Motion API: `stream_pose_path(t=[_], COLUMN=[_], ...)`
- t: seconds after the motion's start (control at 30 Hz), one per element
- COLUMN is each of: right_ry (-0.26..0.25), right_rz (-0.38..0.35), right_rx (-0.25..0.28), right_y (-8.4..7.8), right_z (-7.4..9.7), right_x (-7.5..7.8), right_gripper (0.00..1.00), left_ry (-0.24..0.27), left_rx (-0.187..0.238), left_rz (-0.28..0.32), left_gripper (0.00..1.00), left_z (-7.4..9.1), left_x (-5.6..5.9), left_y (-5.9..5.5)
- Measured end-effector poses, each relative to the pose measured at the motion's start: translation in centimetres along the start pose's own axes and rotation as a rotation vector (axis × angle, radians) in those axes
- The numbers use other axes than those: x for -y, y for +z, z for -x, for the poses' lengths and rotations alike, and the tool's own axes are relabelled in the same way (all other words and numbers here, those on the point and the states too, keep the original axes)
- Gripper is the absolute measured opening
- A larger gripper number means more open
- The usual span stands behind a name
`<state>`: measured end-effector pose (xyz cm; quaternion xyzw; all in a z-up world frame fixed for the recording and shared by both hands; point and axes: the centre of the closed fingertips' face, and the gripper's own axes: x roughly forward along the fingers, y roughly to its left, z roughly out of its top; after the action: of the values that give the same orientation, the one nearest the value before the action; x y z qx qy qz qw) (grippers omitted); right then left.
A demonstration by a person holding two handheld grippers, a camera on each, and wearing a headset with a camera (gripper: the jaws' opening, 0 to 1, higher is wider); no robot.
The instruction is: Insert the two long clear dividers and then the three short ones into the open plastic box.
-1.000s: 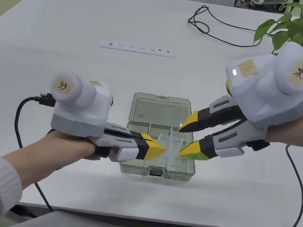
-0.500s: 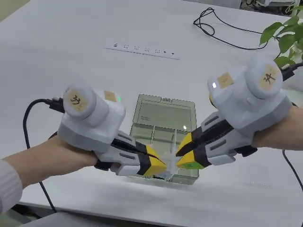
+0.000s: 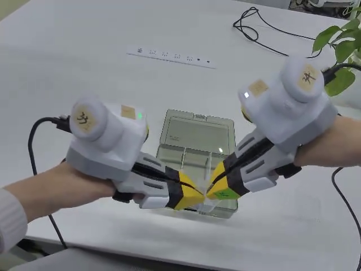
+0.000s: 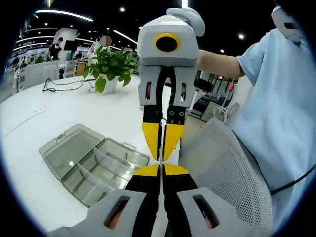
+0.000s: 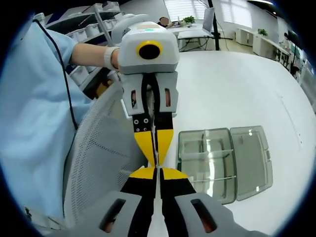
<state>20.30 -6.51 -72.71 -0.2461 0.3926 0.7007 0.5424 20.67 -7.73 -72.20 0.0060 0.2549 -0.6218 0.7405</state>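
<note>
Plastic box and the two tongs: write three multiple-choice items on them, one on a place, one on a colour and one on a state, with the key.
1. Where do the tips of the left tongs and the right tongs meet?
A. over the power strip
B. over the near edge of the plastic box
C. beside the plant

2. What colour are the tips of both tongs?
A. yellow
B. red
C. blue

3. How is the box's lid?
A. shut on the box
B. taken off and lying apart
C. open, lying flat behind the box

Key: 1 B, in the head view the tips meet above the box's near edge, with a clear divider at them. 2 A, every view shows yellow tips. 3 C, the lid lies open, joined to the far edge.
</note>
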Motion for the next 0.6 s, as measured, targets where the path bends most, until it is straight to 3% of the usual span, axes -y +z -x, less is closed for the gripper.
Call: stream_pose_path(t=[0.27,0.4,0.6], right_ry=[0.021,0.028,0.024], right_rz=[0.008,0.035,0.026], right_rx=[-0.01,-0.057,-0.055], right_y=[0.43,-0.24,-0.11], right_z=[0.25,0.22,0.3], right_x=[0.32,0.2,0.25], right_gripper=[0.04,0.07,0.04], left_ry=[0.02,0.031,0.025], left_rx=[0.071,0.104,0.107], left_rz=[-0.008,0.005,-0.002], left_gripper=[0.0,0.0,0.0], left_z=[0.38,0.5,0.51], left_x=[-0.1,-0.22,-0.03], left_y=[0.5,0.86,0.87])
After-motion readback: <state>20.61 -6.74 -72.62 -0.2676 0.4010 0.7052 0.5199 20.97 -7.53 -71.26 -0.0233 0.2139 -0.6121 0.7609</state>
